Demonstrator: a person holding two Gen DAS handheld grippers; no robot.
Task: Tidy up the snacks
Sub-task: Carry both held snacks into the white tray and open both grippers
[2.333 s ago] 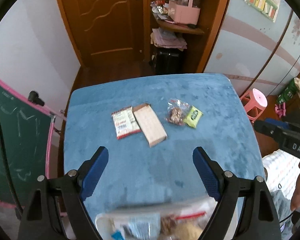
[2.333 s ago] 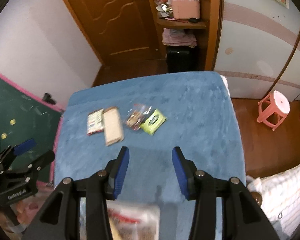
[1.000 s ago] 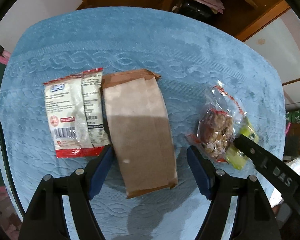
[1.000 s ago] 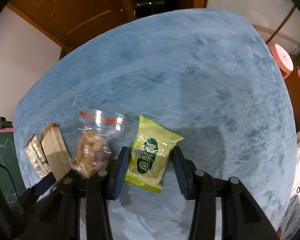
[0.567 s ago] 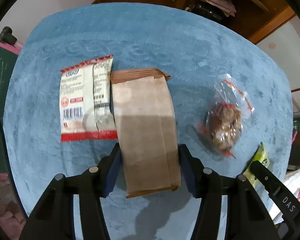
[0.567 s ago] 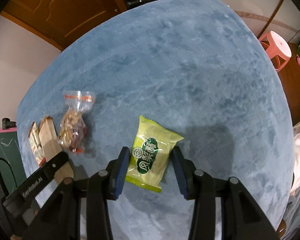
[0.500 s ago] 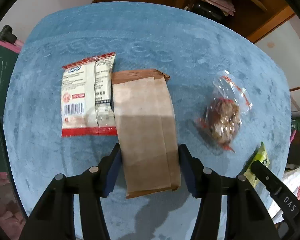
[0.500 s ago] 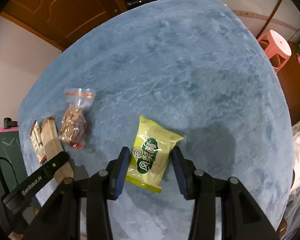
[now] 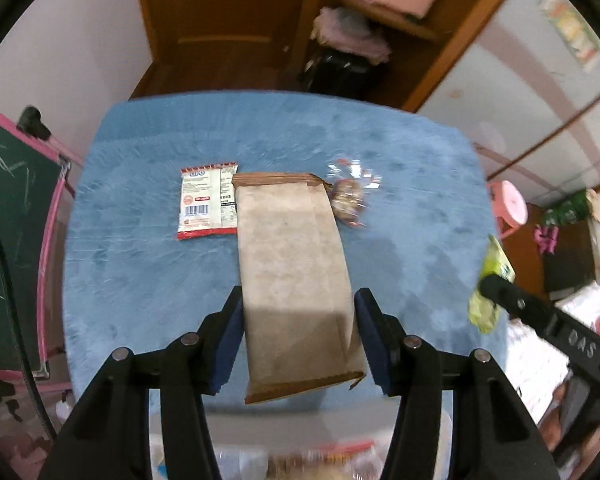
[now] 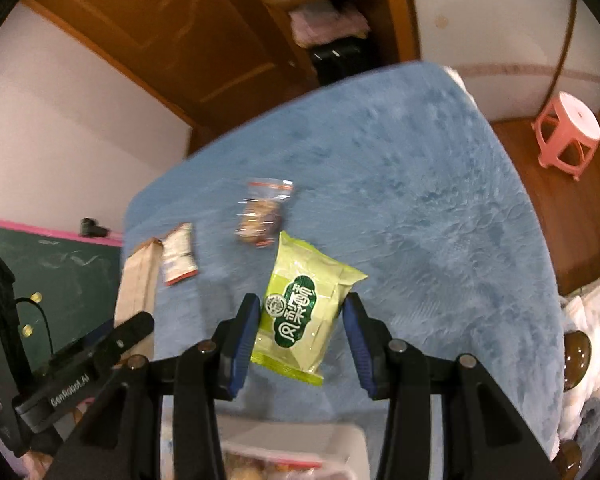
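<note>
My left gripper (image 9: 299,294) is shut on the near end of a long brown paper packet (image 9: 292,240) and holds it above the blue-covered table (image 9: 140,280). My right gripper (image 10: 300,304) is shut on a green snack packet (image 10: 304,280), also off the cloth. That green packet (image 9: 490,280) shows at the right edge of the left wrist view. A red-and-white packet (image 9: 206,210) and a clear bag of nuts (image 9: 348,198) lie on the table beyond. Both also appear in the right wrist view, the red-and-white packet (image 10: 178,254) left of the clear bag (image 10: 262,216).
A pale box (image 10: 292,452) with several snacks in it sits at the table's near edge, below both grippers. A green chalkboard with a pink frame (image 9: 8,220) stands to the left. A pink stool (image 10: 568,132) is on the floor at the right. Door and shelves lie beyond.
The left jaws closed on the brown packet. Both grippers then rose and drew back with their packets, so the table looks smaller and the box has come into view below.
</note>
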